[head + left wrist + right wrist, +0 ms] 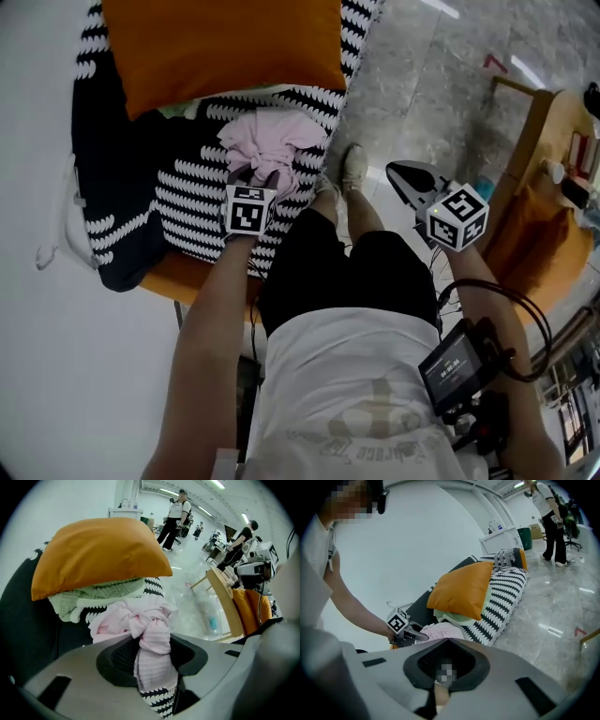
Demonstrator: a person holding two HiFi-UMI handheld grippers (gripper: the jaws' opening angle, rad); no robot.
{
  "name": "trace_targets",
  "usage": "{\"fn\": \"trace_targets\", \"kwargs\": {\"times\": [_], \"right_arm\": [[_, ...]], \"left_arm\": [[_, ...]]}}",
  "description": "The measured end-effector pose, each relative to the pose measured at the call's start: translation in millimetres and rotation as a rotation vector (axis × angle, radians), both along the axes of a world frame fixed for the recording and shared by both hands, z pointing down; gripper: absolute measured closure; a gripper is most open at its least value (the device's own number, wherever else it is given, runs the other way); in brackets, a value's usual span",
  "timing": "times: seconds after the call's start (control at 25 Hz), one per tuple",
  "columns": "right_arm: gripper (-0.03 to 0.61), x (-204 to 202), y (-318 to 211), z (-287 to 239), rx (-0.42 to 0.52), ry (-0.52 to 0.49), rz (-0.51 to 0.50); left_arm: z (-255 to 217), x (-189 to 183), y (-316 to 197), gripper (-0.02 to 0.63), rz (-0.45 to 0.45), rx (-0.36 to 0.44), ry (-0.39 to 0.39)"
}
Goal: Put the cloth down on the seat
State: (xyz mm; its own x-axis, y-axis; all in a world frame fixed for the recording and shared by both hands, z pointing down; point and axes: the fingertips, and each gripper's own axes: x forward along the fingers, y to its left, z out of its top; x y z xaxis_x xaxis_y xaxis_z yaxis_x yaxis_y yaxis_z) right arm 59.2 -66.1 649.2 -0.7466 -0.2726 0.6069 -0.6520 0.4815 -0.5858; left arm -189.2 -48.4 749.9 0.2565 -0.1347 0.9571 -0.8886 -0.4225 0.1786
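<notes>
The pink cloth (272, 141) lies bunched on the seat (192, 202), which is covered by a black-and-white patterned throw. My left gripper (267, 178) points steeply down at it and is shut on a twisted strip of the cloth (154, 648); the knotted bulk (136, 618) rests on the throw just beyond the jaws. My right gripper (398, 173) hangs over the floor to the right of the seat, jaws together with nothing in them. From the right gripper view (438, 686), the cloth (440, 631) and the left gripper (405, 632) show on the seat.
An orange cushion (225, 47) leans on the seat's back with a pale green knit (93, 597) under it. The person's feet (353, 169) stand on the marble floor (422, 84). A wooden frame with orange padding (530, 225) stands right. People (176, 513) stand far off.
</notes>
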Motion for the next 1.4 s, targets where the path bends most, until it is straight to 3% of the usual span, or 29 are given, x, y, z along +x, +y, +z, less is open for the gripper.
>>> {"fn": "trace_targets", "kwargs": {"times": [0.4, 0.8, 0.96, 1.12, 1.4], "right_arm": [[0.563, 11.2, 8.1, 26.7, -0.034, 0.024, 0.031], [0.563, 12.0, 4.3, 38.4, -0.039, 0.022, 0.068], [0.563, 10.5, 8.5, 38.0, -0.042, 0.027, 0.076], [0.563, 21.5, 12.3, 35.3, -0.05, 0.015, 0.075], [0.563, 45.8, 23.4, 33.3, -0.051, 0.028, 0.076]], "left_arm": [[31.0, 14.5, -29.3, 0.417, 0.034, 0.025, -0.009], [28.4, 25.4, -48.1, 0.417, 0.144, 0.135, -0.094], [54.4, 17.3, -34.3, 0.405, 0.211, 0.065, -0.148], [69.7, 3.6, -13.2, 0.391, 0.107, -0.042, -0.184], [74.0, 1.4, 5.3, 0.354, -0.036, -0.099, -0.176]]}}
